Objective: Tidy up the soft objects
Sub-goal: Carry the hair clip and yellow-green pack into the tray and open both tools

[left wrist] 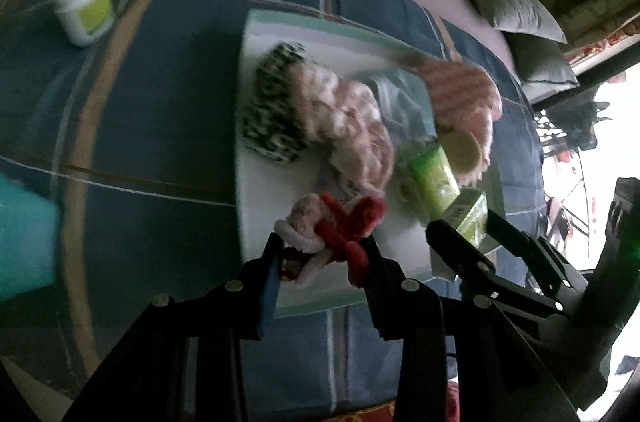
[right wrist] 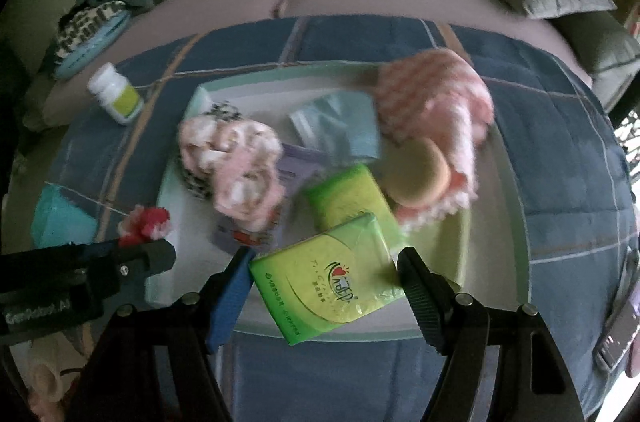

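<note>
Now the left tool (left wrist: 320,250) grips a red-and-pink scrunchie (left wrist: 336,226); the right tool (right wrist: 324,274) holds a green tissue pack (right wrist: 328,274) above the tray (right wrist: 496,242).

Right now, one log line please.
left gripper: shut on red-and-pink plush | right gripper: shut on green tissue pack | both over tray

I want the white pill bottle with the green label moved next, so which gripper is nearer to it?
Left. The left gripper works at the tray's bottle side; the right gripper sits further across.
</note>
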Demonstrator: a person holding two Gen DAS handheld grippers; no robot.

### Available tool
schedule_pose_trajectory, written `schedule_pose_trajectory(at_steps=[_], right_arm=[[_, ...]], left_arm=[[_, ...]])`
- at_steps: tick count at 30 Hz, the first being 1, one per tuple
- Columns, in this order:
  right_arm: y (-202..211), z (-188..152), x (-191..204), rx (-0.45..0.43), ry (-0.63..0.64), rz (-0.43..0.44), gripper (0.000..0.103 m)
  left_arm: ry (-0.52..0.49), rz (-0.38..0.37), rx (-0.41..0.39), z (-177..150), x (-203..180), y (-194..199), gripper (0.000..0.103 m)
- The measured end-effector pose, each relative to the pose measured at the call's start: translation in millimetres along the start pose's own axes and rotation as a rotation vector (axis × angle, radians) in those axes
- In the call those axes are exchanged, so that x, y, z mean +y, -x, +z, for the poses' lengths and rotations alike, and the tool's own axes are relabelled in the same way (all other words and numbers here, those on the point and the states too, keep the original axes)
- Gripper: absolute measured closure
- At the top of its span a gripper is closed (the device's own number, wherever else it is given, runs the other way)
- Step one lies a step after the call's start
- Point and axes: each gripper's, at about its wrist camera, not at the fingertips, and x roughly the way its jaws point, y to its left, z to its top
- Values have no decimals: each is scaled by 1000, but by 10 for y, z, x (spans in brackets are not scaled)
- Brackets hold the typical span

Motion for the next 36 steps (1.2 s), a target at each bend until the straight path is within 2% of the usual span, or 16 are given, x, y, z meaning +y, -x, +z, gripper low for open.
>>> schedule_pose_trajectory(at_steps=[2,5,7,14,15,16,17,22,26,29,36], right_arm=[[-34,-20,-42,12,-14,-9,28],[-68,-38,-69,25,-25,-17,27],[-71,-55,-69,30,-31,-19,27],[-39,-104,-60,38,-49,-18,25],[-23,-114,-59,36,-51,-17,23],[0,-126,-55,33,-52,-15,20],[27,-140,-47,29,-52,-14,17],[131,-194,53,15,-31,-8,14],[219,-272,153,-2,-18,-5,3],[265,-325,219,-15,-7,-6,0],[330,-437,348,-26,-6,-8,0]], left_arm=[[-11,1,16,-2,-33,-60,63],[-12,-3,32,-9,-44,-137,56],[0,-19,28,-19,-24,-126,43],[2,-15,-3,-48,10,16,41],[1,-12,-13,-65,16,51,35],[1,-9,-21,-76,23,74,24],[2,-4,-35,-95,35,113,21],[19,40,-93,-189,149,305,19],[32,85,-136,-266,262,415,18],[42,122,-158,-327,357,472,18],[57,185,-205,-447,536,609,18]])
